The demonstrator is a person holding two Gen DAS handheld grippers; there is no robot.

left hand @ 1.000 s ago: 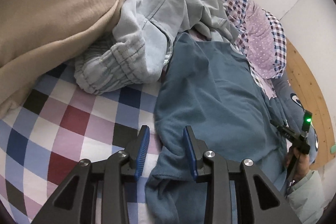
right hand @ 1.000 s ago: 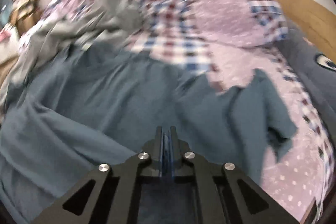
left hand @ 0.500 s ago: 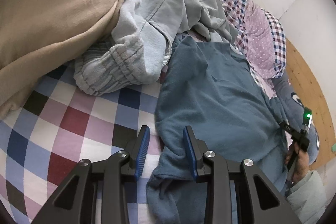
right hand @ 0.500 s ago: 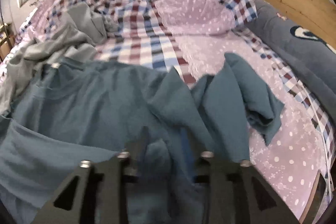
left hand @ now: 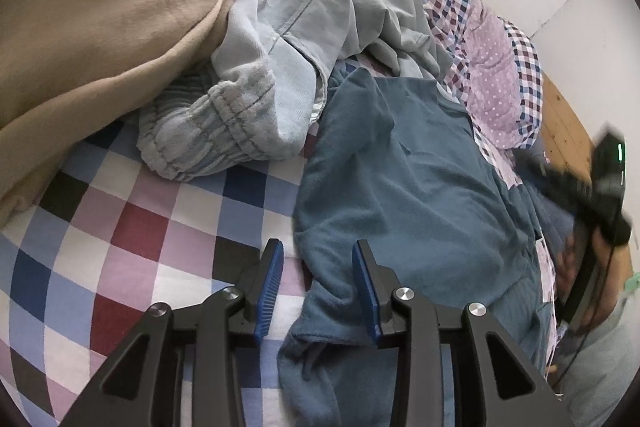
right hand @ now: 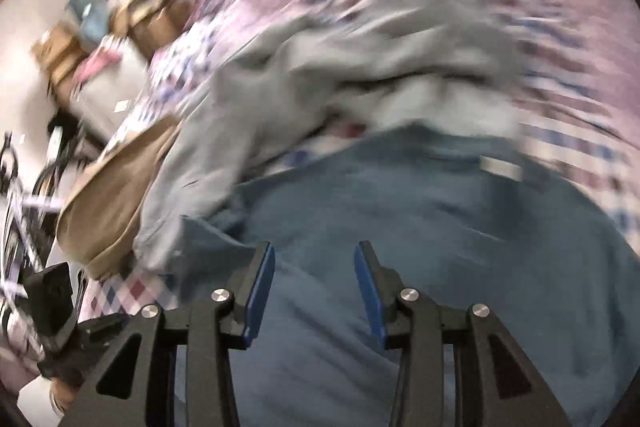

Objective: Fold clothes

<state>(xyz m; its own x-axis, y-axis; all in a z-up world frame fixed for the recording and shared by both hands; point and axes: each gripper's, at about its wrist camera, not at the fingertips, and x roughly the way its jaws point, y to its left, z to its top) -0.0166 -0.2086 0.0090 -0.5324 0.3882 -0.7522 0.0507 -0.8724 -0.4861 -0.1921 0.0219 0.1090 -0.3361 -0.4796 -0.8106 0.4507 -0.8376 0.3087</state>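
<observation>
A teal shirt (left hand: 400, 187) lies spread on the chequered bed sheet (left hand: 120, 247). My left gripper (left hand: 318, 247) hovers over the shirt's left edge near the hem. Its jaws are opening, and a fold of the edge lies between the pads without being pressed. In the blurred right wrist view, my right gripper (right hand: 314, 247) stands open above the teal shirt (right hand: 440, 227) with nothing between its fingers. The right gripper's body (left hand: 600, 195), held in a hand, shows blurred at the right edge of the left wrist view.
A crumpled light blue-grey garment (left hand: 288, 67) and a beige garment (left hand: 100, 27) lie just beyond the shirt. A purple dotted pillow (left hand: 496, 95) and a wooden headboard (left hand: 568, 127) stand at the right. Cluttered furniture (right hand: 100, 39) is off the bed's far side.
My right gripper went from shut to open, let go of the teal shirt and swung fast to the left. The left gripper stayed in place, its jaws slightly wider.
</observation>
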